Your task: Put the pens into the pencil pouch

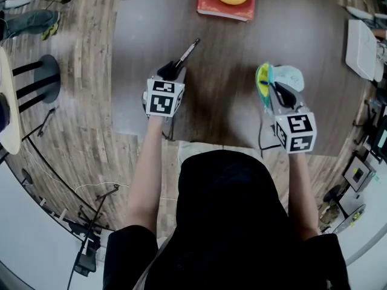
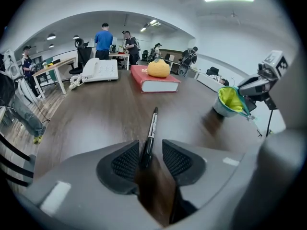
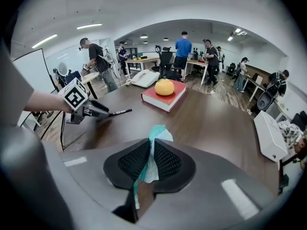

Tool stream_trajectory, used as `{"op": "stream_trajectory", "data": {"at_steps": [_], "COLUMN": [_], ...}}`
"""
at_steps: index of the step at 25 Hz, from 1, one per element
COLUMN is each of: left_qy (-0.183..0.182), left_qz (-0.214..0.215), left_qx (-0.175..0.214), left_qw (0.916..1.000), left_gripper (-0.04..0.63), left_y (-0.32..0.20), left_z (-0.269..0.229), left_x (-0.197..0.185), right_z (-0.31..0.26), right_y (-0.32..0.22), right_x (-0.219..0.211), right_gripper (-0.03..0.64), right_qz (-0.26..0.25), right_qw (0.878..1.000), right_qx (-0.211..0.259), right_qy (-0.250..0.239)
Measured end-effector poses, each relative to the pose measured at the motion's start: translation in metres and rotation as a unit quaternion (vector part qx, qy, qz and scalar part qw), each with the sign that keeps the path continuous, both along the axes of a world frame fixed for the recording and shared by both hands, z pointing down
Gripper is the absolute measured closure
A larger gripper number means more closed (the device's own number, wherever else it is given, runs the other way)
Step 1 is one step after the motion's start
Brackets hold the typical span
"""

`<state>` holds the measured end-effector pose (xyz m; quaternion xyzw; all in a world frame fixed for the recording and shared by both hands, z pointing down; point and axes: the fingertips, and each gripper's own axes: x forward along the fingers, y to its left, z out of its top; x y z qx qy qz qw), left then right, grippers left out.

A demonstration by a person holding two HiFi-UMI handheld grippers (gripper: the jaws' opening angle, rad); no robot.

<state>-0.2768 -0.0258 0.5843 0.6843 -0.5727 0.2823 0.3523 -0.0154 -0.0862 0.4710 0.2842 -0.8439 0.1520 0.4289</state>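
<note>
A black pen [image 1: 188, 51] lies on the dark wood table [image 1: 230, 53], pointing away from me. My left gripper [image 1: 172, 71] is down over its near end. In the left gripper view the pen [image 2: 152, 127] lies between the two pads of the left gripper [image 2: 146, 159], close against the left pad with a gap to the right one. The jaws stand open. My right gripper [image 1: 279, 94] is shut on the edge of the teal pencil pouch [image 1: 275, 78] and holds its yellow-green mouth [image 2: 230, 101] open. The teal and white fabric [image 3: 156, 137] shows pinched between the right gripper's pads [image 3: 147, 159].
A red book [image 1: 225, 3] with an orange fruit on it lies at the table's far edge, and a white telephone [image 2: 98, 71] lies to its left. A white box [image 1: 361, 47] sits at the far right. A stool [image 1: 42, 77] stands on the floor to the left. People work at desks behind.
</note>
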Motion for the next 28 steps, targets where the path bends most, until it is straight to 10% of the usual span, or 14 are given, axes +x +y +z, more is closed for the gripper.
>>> {"op": "stream_trajectory", "data": {"at_steps": [28], "left_qy": [-0.046], "left_qz": [0.01], "left_qx": [-0.014], "left_qw": [0.9988], "left_gripper": [0.535], "left_y": [-0.002], "left_z": [0.015], "left_x": [-0.005], "right_z": [0.001], "right_y": [-0.001], "right_x": [0.004], "right_gripper": [0.574], "right_qz": [0.006], "right_qw": [1.0], "right_qx": [-0.003], "right_qy": [-0.003]}}
